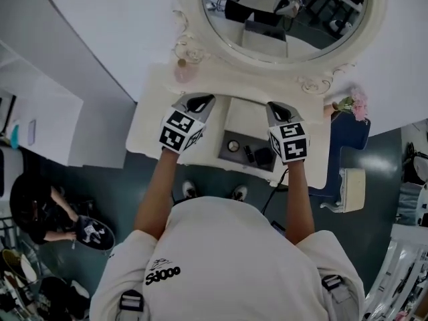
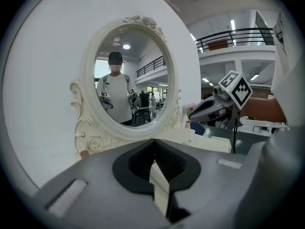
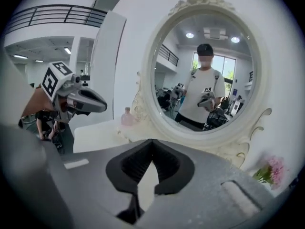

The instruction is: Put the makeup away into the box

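On the white vanity [image 1: 148, 124] the open box [image 1: 247, 118] stands in the middle, seen in the head view. On its grey floor lie a round compact [image 1: 233, 146] and two dark makeup pieces [image 1: 249, 154] [image 1: 264, 156]. My left gripper [image 1: 198, 102] hovers left of the box, shut with nothing in it. To the box's right hangs my right gripper [image 1: 279, 110], also shut and empty. Each gripper view shows its own jaws closed tip to tip [image 2: 153, 144] [image 3: 151, 144], pointing at the oval mirror [image 2: 128, 80]. The box is hidden in both gripper views.
A pink bottle [image 1: 184, 71] stands at the vanity's back left, by the mirror frame [image 1: 307, 62]. Pink flowers [image 1: 354, 104] sit at the right end. A blue chair [image 1: 349, 136] and a white stool [image 1: 352, 187] stand right of the vanity. Another person crouches on the floor at far left [image 1: 47, 212].
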`<action>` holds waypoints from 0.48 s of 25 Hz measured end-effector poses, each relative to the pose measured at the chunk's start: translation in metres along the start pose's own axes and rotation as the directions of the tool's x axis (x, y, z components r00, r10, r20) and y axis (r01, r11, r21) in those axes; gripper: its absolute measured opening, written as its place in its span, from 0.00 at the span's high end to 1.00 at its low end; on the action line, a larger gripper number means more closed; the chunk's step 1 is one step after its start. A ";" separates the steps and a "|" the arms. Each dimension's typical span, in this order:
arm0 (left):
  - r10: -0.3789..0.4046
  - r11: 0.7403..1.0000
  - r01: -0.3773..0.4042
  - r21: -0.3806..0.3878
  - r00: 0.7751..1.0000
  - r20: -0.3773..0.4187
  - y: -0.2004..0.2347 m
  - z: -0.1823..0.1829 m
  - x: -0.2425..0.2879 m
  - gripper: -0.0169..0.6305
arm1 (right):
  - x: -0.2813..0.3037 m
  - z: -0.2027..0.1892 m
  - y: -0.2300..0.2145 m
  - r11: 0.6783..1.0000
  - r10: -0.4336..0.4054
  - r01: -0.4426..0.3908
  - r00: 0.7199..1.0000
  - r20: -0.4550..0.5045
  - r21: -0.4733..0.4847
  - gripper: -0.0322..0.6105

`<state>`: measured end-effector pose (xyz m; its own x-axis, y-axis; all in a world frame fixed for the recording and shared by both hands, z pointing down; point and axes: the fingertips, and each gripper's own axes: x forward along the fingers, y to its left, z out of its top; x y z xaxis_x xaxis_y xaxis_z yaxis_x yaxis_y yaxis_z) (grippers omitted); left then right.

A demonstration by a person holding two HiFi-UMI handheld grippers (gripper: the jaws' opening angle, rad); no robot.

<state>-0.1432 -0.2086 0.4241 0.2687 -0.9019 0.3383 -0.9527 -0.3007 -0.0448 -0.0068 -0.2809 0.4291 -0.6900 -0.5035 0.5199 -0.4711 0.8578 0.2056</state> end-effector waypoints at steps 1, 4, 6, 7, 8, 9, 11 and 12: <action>-0.004 1.000 0.004 0.019 1.000 0.014 0.000 0.010 0.001 0.95 | -0.008 0.010 -0.007 1.000 -0.018 0.018 0.999 0.031 0.004 0.95; -0.015 0.997 0.010 0.075 0.998 0.069 0.000 0.045 0.002 0.95 | -0.034 0.038 -0.026 0.998 -0.067 0.066 0.991 0.117 0.014 0.95; -0.015 0.995 0.003 0.105 0.994 0.112 -0.002 0.067 0.000 0.95 | -0.049 0.052 -0.037 0.996 -0.087 0.085 0.982 0.165 0.018 0.95; -0.013 0.993 -0.003 0.118 0.990 0.139 -0.003 0.078 -0.002 0.95 | -0.057 0.058 -0.042 0.995 -0.098 0.096 0.978 0.185 0.018 0.95; -0.013 0.992 -0.009 0.129 0.985 0.172 -0.005 0.090 -0.004 0.95 | -0.064 0.063 -0.047 0.994 -0.111 0.110 0.973 0.202 0.015 0.95; -0.017 0.990 -0.012 0.138 0.977 0.211 -0.007 0.104 -0.007 0.95 | -0.071 0.067 -0.051 0.992 -0.127 0.127 0.968 0.218 0.011 0.95; -0.038 0.988 -0.005 0.154 0.960 0.277 -0.013 0.128 -0.013 0.95 | -0.084 0.076 -0.058 0.987 -0.157 0.160 0.955 0.251 0.009 0.95; -0.046 0.985 -0.005 0.170 0.954 0.295 -0.016 0.138 -0.016 0.95 | -0.091 0.080 -0.061 0.985 -0.169 0.172 0.949 0.268 0.013 0.95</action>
<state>-0.1122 -0.2320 0.2896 0.3421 -0.9384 0.0479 -0.9161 -0.3444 -0.2053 0.0406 -0.2957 0.3028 -0.7221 -0.6502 0.2363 -0.5897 0.7571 0.2811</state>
